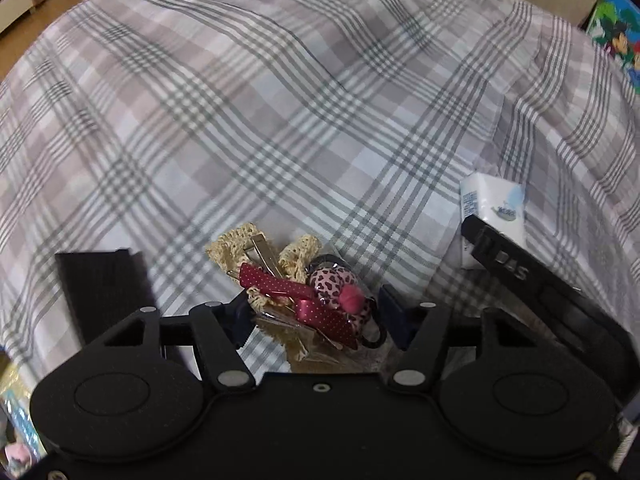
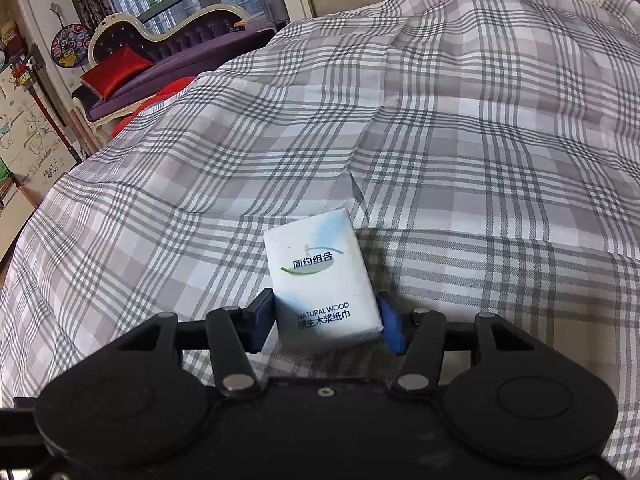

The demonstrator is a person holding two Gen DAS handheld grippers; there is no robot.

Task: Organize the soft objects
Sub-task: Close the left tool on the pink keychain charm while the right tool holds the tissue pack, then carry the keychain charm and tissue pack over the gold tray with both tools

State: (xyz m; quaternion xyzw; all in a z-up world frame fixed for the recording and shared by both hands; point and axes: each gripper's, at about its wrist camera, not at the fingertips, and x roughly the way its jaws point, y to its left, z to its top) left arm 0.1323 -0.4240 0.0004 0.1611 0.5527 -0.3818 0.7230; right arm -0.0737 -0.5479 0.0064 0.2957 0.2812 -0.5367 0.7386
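Note:
My left gripper (image 1: 316,312) is shut on a clear packet of hair accessories (image 1: 308,292), which holds red dotted bow clips, cream lace bows and a pink leopard-print hair tie. The packet sits just above the plaid bed cover (image 1: 280,100). In the right wrist view my right gripper (image 2: 326,320) is shut on a white pocket tissue pack (image 2: 320,276), its blue pads (image 2: 390,324) pressing on both sides of the pack's lower end. The same tissue pack (image 1: 494,204) and the right gripper's black finger (image 1: 516,268) show at the right edge of the left wrist view.
The plaid cover (image 2: 480,140) fills both views, with a fold running down its middle. A flat black piece (image 1: 100,288) lies to the left of my left gripper. Beyond the bed stand a purple chaise (image 2: 180,52) with a red cushion (image 2: 116,68), and a colourful cartoon mat (image 1: 616,28).

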